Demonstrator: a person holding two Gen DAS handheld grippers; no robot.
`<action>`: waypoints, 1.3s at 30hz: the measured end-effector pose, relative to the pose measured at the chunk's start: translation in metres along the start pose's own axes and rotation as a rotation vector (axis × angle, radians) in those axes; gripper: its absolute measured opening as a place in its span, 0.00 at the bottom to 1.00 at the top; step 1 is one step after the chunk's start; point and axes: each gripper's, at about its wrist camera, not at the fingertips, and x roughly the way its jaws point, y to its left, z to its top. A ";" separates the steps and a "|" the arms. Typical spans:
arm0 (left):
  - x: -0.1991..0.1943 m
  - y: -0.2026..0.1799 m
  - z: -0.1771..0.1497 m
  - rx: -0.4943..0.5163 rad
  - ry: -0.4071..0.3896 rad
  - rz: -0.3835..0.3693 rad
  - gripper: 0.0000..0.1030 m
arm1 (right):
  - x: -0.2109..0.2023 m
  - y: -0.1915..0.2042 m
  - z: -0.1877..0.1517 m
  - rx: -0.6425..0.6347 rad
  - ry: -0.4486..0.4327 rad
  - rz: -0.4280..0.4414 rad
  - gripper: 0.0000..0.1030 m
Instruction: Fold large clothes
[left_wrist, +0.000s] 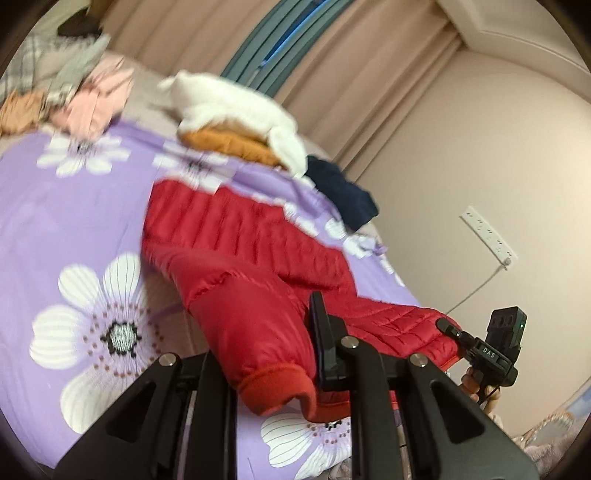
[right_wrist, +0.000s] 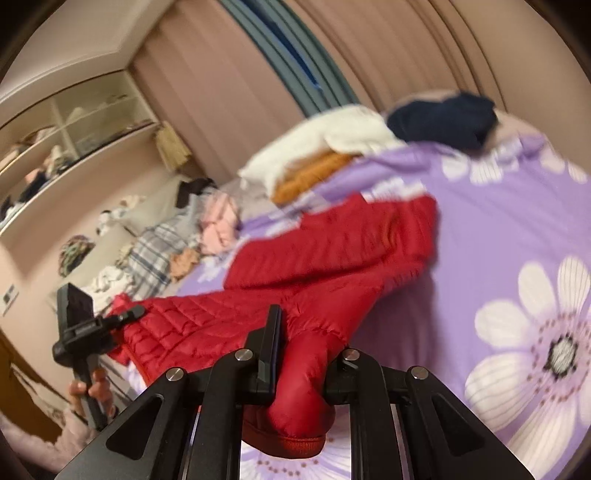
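Both grippers are clamped on the red jacket (left_wrist: 236, 258), one sleeve each. Left gripper (left_wrist: 273, 373): jaws nearly closed, sleeve bunched between them, ribbed cuff (left_wrist: 277, 391) hanging just below the fingers. Right gripper (right_wrist: 299, 369): same picture, jaws pinched tight on the other sleeve, cuff (right_wrist: 288, 443) drooping under them. Each camera also catches the opposite gripper off to the side at about the same height, its tip at the jacket's edge: the right one (left_wrist: 448, 326) sits right of the left jaws, the left one (right_wrist: 135, 312) left of the right jaws. So the hands are spread apart with the jacket slung between them. Key relation: the body runs forward and away from both sets of jaws, long axis roughly along the pointing direction, far end resting on the purple floral bedspread (left_wrist: 74, 206), near end lifted. Neither hand is clearly nearer to the body; the hold looks symmetric. My read: the next move is laying it flat or bringing the sleeves across, so both hands need to travel together to keep that axis straight. Other clothes, a white and orange pile (left_wrist: 240, 118), lie well beyond the far end, not in the way.
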 end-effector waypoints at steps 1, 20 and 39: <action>-0.006 -0.005 0.003 0.017 -0.013 -0.009 0.17 | -0.005 0.004 0.002 -0.018 -0.013 0.007 0.17; -0.072 -0.058 0.020 0.221 -0.170 -0.171 0.19 | -0.079 0.049 0.023 -0.276 -0.225 0.173 0.17; 0.078 0.028 0.056 -0.049 0.023 0.066 0.23 | 0.038 -0.039 0.047 0.006 -0.068 -0.054 0.17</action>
